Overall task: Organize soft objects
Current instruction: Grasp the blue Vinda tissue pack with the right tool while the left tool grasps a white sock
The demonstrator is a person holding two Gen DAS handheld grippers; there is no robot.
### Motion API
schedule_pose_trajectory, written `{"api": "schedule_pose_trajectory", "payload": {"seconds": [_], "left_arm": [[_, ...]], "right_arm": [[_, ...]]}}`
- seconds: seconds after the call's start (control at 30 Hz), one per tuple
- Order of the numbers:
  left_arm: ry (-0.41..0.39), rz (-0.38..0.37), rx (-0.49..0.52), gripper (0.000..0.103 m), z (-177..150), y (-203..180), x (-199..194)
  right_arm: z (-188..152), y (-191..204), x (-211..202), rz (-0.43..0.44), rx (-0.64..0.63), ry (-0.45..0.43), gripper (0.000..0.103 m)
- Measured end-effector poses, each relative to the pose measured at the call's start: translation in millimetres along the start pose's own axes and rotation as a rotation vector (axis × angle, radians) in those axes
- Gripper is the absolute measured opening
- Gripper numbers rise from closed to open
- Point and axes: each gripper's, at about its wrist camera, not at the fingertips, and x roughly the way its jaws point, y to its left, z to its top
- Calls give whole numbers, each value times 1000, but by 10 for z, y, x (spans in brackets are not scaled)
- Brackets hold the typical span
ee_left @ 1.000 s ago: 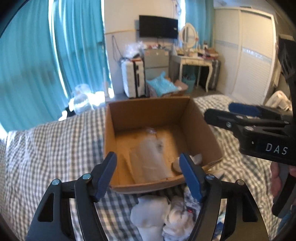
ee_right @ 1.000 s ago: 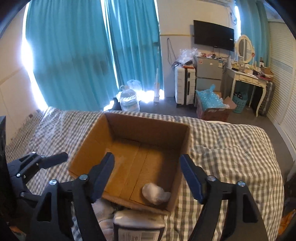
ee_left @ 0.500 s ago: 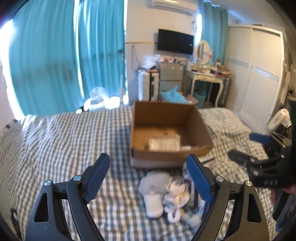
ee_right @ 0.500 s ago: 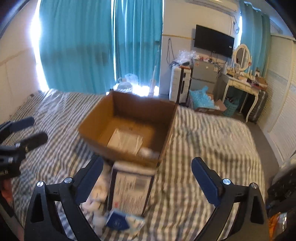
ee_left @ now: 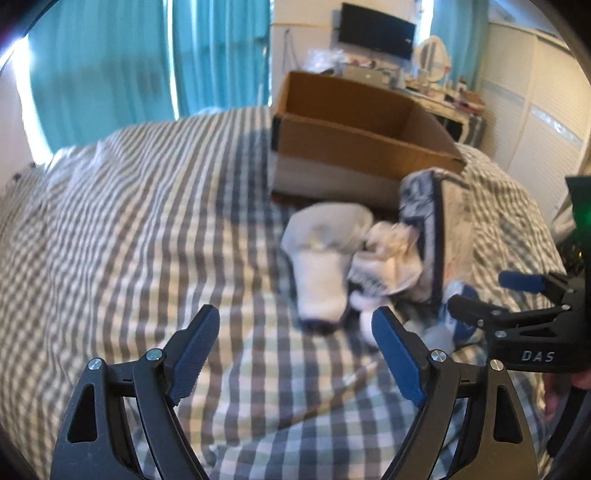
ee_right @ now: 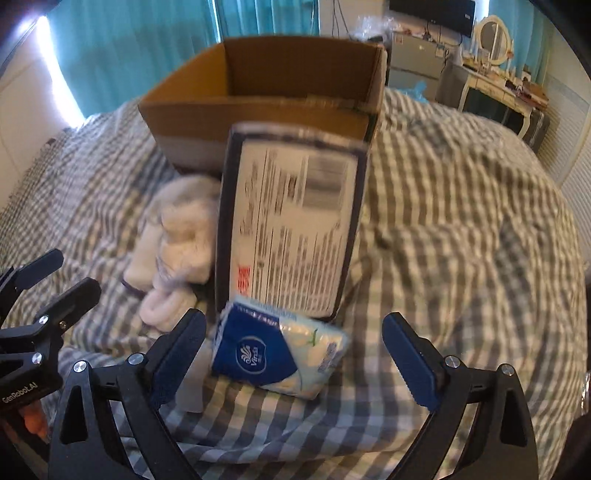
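An open cardboard box (ee_left: 354, 136) (ee_right: 266, 107) stands on a checked bed. In front of it lie white socks (ee_left: 325, 266) (ee_right: 177, 236), a large dark-edged soft pack with a printed label (ee_right: 291, 229) (ee_left: 439, 229) leaning on the box, and a small blue tissue pack (ee_right: 277, 350). My left gripper (ee_left: 295, 354) is open and empty, low over the bed just short of the socks. My right gripper (ee_right: 295, 354) is open and empty, with the tissue pack between its fingers' line; it also shows in the left wrist view (ee_left: 495, 295).
The checked bedspread (ee_left: 129, 221) spreads wide to the left and to the right (ee_right: 461, 221). Teal curtains (ee_left: 129, 62), a dresser with a mirror (ee_right: 491, 74) and a wall TV (ee_left: 376, 26) stand beyond the bed.
Both grippers have dropped low and drawn back from over the box to the items in front of it. The box inside is now hidden behind its near wall. Both stay open.
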Motion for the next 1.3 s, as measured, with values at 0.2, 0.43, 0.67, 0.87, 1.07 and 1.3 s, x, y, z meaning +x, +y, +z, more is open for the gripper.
{"api": "schedule_pose_trajectory", "payload": {"seconds": [0.2, 0.43, 0.67, 0.87, 1.07, 1.3], "left_arm": [[18, -11, -18, 86, -78, 20, 10], [24, -25, -18, 86, -38, -91, -51], [19, -42, 9, 86, -17, -271, -93], [41, -91, 0, 84, -62, -537, -40], [85, -164, 67, 71, -192, -825, 77], [137, -182, 108, 32, -239, -938, 235]], "right_arm": [[-116, -45, 201, 14, 65, 44, 97], [-161, -43, 147, 71, 68, 32, 78], [-77, -162, -222, 76, 58, -77, 78], [5, -403, -481, 14, 73, -165, 78], [-39, -613, -437, 30, 141, -152, 78], [-119, -680, -353, 40, 154, -137, 78]]}}
